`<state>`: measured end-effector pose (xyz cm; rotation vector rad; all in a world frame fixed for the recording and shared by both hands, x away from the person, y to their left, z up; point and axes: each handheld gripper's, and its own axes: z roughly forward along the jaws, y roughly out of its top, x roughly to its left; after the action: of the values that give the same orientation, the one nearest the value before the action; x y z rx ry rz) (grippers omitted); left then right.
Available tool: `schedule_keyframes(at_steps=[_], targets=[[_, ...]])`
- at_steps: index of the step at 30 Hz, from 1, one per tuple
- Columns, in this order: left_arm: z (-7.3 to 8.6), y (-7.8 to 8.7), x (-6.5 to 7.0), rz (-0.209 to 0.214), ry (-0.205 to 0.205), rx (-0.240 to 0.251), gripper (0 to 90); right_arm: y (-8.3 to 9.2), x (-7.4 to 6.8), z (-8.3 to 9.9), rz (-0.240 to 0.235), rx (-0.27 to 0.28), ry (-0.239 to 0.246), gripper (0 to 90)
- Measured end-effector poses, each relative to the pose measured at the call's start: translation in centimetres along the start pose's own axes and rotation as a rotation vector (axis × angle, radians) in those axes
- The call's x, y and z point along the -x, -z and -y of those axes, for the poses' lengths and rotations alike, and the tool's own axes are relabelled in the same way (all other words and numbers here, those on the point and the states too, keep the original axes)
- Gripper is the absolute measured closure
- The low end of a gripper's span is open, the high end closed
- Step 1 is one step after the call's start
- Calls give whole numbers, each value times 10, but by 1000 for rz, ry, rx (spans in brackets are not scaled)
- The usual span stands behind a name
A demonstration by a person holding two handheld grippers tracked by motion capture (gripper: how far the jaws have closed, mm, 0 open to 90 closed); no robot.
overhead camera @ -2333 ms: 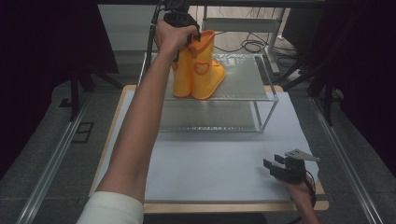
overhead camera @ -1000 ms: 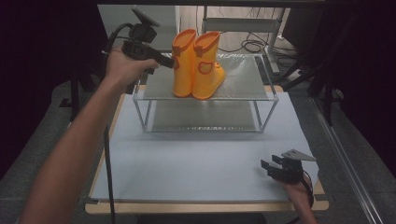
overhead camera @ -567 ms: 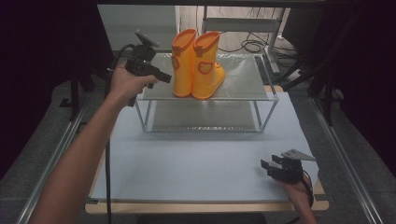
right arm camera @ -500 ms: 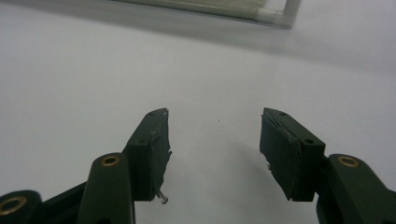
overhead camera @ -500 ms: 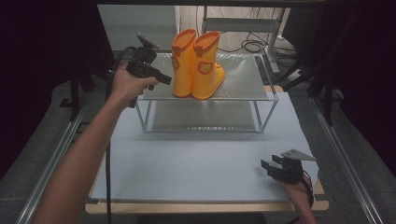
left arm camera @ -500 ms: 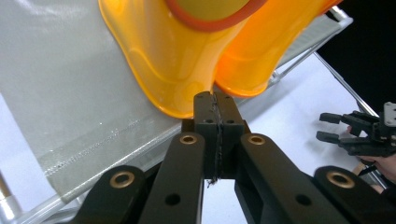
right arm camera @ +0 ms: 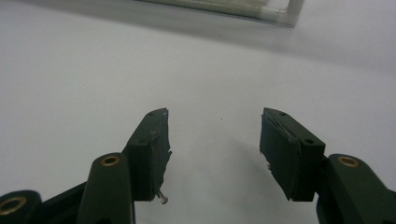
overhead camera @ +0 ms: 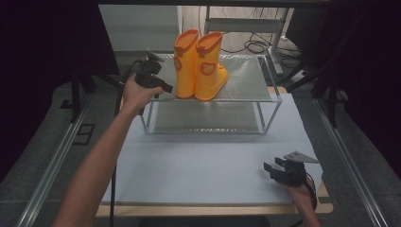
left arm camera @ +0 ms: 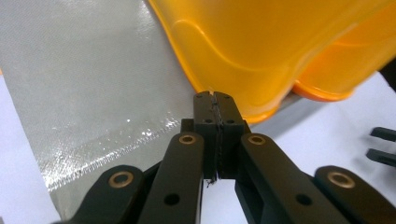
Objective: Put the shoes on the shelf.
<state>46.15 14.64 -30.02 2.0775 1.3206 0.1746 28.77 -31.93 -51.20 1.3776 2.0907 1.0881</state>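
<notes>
A pair of orange rubber boots (overhead camera: 199,66) stands upright on the top shelf of a grey two-tier rack (overhead camera: 246,78). My left gripper (overhead camera: 165,88) is just left of the boots at the shelf's near left edge, and its jaws are shut with nothing between them. In the left gripper view the shut tips (left arm camera: 215,97) sit right below the orange boot's (left arm camera: 261,42) curved sole edge, over the grey mesh shelf (left arm camera: 93,84). My right gripper (overhead camera: 271,170) rests low at the table's near right, open. In the right gripper view its open pads (right arm camera: 215,149) frame bare tabletop.
The pale blue-grey table mat (overhead camera: 208,165) spreads in front of the rack. The rack's lower shelf (overhead camera: 208,118) holds nothing. Dark curtains flank the table, and cables (overhead camera: 257,45) lie on the floor behind. The rack's front frame (right arm camera: 233,9) crosses the top of the right gripper view.
The left hand, which held the boots' tops earlier, has drawn away to their left and sunk to the shelf's near left edge. The right gripper has stayed put.
</notes>
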Motion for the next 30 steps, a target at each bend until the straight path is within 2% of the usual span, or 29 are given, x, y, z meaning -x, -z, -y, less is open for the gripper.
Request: schedule_keyframes(at_steps=[6,22,30], targets=[[-2,-12,3,-3,9,10,896,2,1,0,6,2,-4,419],[-2,-15,12,20,33,36,900,0,-2,-1,1,1,-1,419],[-4,-18,20,31,23,39,900,1,-2,-2,-4,6,-7,419]])
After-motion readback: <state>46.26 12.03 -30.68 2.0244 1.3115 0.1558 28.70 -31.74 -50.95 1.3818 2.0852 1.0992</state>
